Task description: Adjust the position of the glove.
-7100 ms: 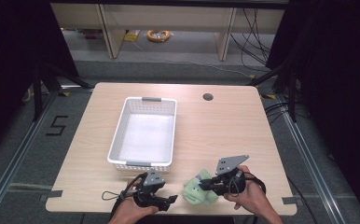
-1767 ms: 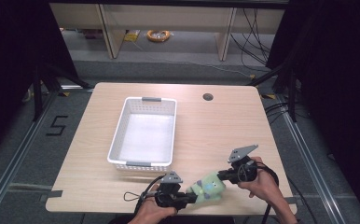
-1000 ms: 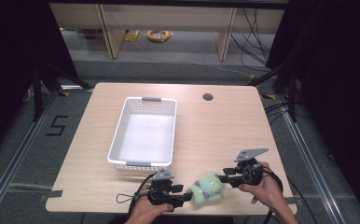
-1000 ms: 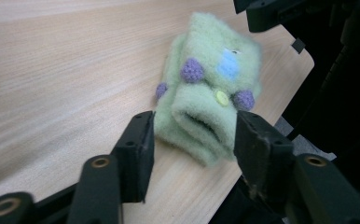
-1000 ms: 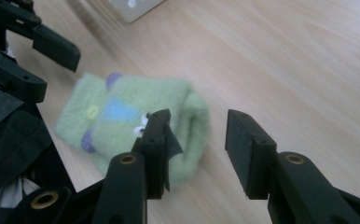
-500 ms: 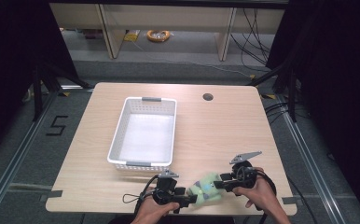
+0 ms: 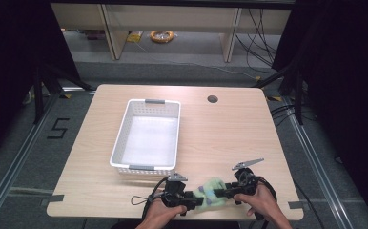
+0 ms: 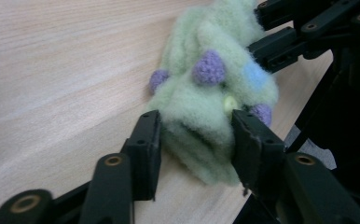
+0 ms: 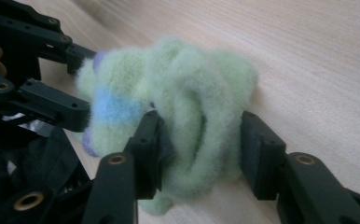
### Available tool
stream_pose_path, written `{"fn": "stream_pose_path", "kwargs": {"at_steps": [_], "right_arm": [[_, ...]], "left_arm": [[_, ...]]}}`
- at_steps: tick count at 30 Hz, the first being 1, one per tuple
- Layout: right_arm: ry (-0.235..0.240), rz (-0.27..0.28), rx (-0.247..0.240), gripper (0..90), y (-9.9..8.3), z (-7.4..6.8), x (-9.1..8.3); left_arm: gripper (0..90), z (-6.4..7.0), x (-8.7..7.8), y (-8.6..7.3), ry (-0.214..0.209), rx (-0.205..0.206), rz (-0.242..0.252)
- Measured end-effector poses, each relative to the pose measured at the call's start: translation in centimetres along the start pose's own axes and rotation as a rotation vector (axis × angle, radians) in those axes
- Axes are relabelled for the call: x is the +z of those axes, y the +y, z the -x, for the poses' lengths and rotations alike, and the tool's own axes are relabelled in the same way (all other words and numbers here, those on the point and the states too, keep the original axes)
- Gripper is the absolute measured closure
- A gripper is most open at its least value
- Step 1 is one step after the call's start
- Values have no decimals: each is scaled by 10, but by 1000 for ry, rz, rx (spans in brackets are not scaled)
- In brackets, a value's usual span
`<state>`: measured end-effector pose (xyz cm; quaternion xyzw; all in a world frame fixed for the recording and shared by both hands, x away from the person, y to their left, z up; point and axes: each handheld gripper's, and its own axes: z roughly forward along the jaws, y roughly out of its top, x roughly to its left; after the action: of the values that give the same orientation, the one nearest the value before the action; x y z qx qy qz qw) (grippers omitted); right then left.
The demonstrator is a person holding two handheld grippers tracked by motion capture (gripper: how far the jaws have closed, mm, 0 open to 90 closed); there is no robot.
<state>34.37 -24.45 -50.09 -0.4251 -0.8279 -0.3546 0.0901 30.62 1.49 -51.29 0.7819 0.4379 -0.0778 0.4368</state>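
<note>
Left gripper [image 7: 188,200], right gripper [image 7: 229,192] — tips facing, jaws clamped.

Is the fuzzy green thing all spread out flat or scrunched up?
Scrunched up. The fuzzy green cloth sits in a lumpy, folded bunch on the table, pinched between the left gripper and right gripper.

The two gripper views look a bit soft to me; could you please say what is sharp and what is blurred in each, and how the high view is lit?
Left gripper view: the fuzzy pale-green wool toy with purple bumps is fairly sharp, the near jaws softer. Right gripper view: the toy looks soft and the far wooden tabletop blurs away. High view: the table and white plastic basket are brightly lit, the surroundings dark.
</note>
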Motion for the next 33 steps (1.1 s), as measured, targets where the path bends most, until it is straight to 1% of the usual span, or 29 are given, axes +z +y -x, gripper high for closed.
{"fn": "stream_pose_path", "kwargs": {"at_steps": [2, 3, 4, 5, 6, 7, 8, 9, 10, 11, 12, 15, 16, 17, 18, 19, 20, 21, 23, 24, 25, 26, 27, 28, 29, 30, 31, 32, 33], "right_arm": [[-17, 3, 1, 582, -1, -1, 0], [-12, 2, -6, 591, -1, -2, 0], [-17, 3, 31, 603, -2, -6, 0], [-5, 5, -7, 619, -2, -3, 0], [-20, 10, -9, 639, -3, -4, -1], [-15, 11, -14, 652, -3, -5, -1], [-9, 5, 14, 662, -4, -9, -2], [-9, 5, 14, 662, -4, -9, -2], [-20, 22, -30, 679, -5, -7, -2], [-20, 22, -30, 679, -5, -7, -2], [-25, 33, -20, 691, -6, -9, -3], [-20, 47, -24, 697, -7, -9, -3], [1, 47, 12, 703, -8, -12, -3], [-11, 54, -21, 707, -8, -10, -4], [-14, 55, 2, 712, -9, -13, -5], [-21, 64, -21, 716, -9, -12, -5], [-21, 64, -21, 716, -9, -12, -5], [-10, 71, -23, 719, -10, -12, -5], [-20, 75, -7, 725, -11, -16, -6], [-25, 92, -18, 728, -12, -15, -6], [-25, 92, -18, 728, -12, -15, -6], [-16, 89, -17, 730, -12, -15, -6], [-7, 100, -16, 735, -12, -16, -8], [-7, 100, -16, 735, -12, -16, -8], [-10, 104, -20, 738, -12, -17, -8], [5, 117, -16, 742, -11, -20, -8], [5, 117, -16, 742, -11, -20, -8], [-18, 121, -26, 743, -11, -21, -8], [-18, 121, -26, 743, -11, -21, -8]], "left_arm": [[604, 1, 1, 0, -1, 2, 4], [619, 1, 1, 0, -1, 2, 4], [638, 1, 0, 0, -12, 12, 0], [653, 1, 0, 0, -12, 12, 0], [674, 1, 0, -1, -13, 10, 11], [687, 0, 0, 0, -25, 7, 7], [698, 0, 0, 0, -25, 3, 12], [708, 0, 0, 0, -25, 3, 12], [718, -2, -1, 1, -27, 19, 12], [723, -2, -1, 1, -27, 19, 12], [729, -5, -2, 4, -31, 26, 11], [735, -7, -3, 5, -34, 25, 12], [737, -9, -4, 6, -34, 24, 12], [739, -9, -4, 6, -34, 24, 12], [739, -9, -5, 8, -36, 28, 13], [740, -10, -5, 8, -35, 28, 15], [741, -10, -5, 8, -35, 28, 15], [741, -10, -6, 9, -34, 21, 19], [743, -9, -8, 10, -26, 25, 19], [743, -11, -9, 12, -45, 22, 20], [745, -11, -9, 12, -45, 22, 20], [745, -11, -11, 13, -42, 30, 23], [745, -10, -14, 17, -56, 33, 31], [745, -10, -14, 17, -56, 33, 31], [745, -9, -16, 18, -46, 37, 37], [745, -11, -16, 19, -59, 25, 35], [745, -11, -16, 19, -59, 25, 35], [745, -11, -16, 18, -55, 22, 35], [745, -13, -16, 18, -55, 20, 30]]}}
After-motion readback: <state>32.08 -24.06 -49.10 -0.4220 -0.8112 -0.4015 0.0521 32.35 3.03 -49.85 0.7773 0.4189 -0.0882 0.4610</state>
